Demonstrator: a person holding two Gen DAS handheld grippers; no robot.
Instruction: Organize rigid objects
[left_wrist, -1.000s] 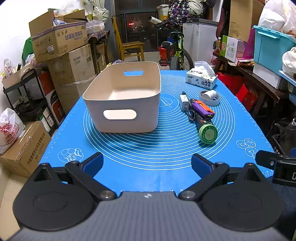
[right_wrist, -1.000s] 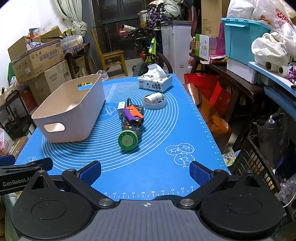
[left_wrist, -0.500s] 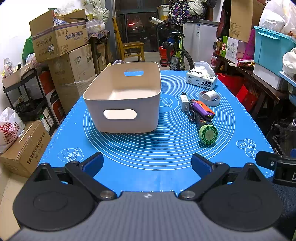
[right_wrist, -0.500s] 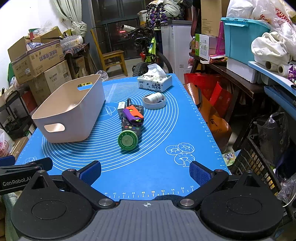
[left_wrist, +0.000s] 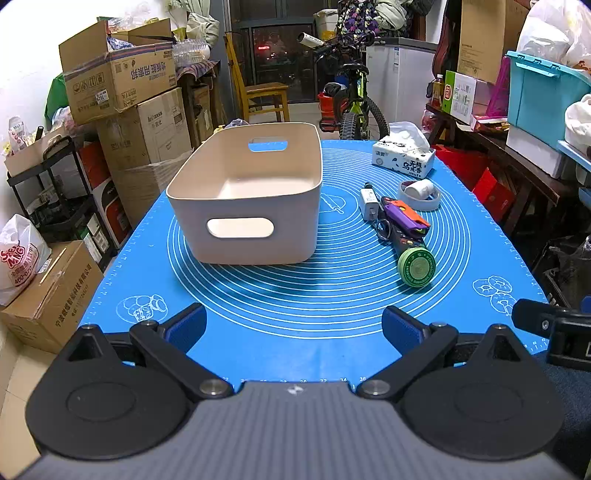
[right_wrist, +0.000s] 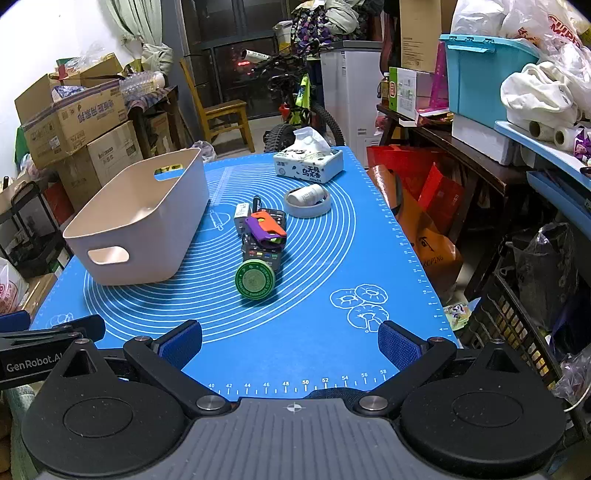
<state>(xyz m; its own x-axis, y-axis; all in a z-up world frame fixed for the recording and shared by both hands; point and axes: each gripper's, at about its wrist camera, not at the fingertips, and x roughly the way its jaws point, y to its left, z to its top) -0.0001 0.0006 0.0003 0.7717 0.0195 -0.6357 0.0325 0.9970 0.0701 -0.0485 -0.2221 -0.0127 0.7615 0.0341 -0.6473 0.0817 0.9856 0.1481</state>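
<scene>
- Nothing on the mat is seen to have shifted since the earlier frames; both grippers are held in the same places at the near edge as before.
- Left gripper (left_wrist: 293, 326): its jaws are spread wide apart, with nothing between the blue pads (left_wrist: 186, 325), and it is held low over the near edge of the blue silicone mat (left_wrist: 295, 314).
- Right gripper (right_wrist: 290, 338): its jaws are likewise spread wide and nothing is gripped; it is held over the near right part of the mat, and part of the left gripper's body is seen at the left edge of the right wrist view.
- A beige bin (left_wrist: 251, 195) with cut-out handles is set on the left half of the mat; no objects can be seen inside it.
- To the right of the bin, a cluster of rigid objects is laid in a row running away from the grippers.
- A green round tin (left_wrist: 416, 266) is stood on its edge at the near end, touching a dark remote control (right_wrist: 264, 245).
- An orange and purple folding tool (left_wrist: 404, 216) is laid on top of the remote.
- A white charger plug (left_wrist: 369, 203) is placed just beside the remote, on the bin's side.
- A white bottle (left_wrist: 419, 189) is laid on its side inside a grey tape ring (left_wrist: 421, 203), beyond and to the right of the cluster.
- A tissue pack (left_wrist: 402, 158) is seen at the far right corner of the mat.
</scene>
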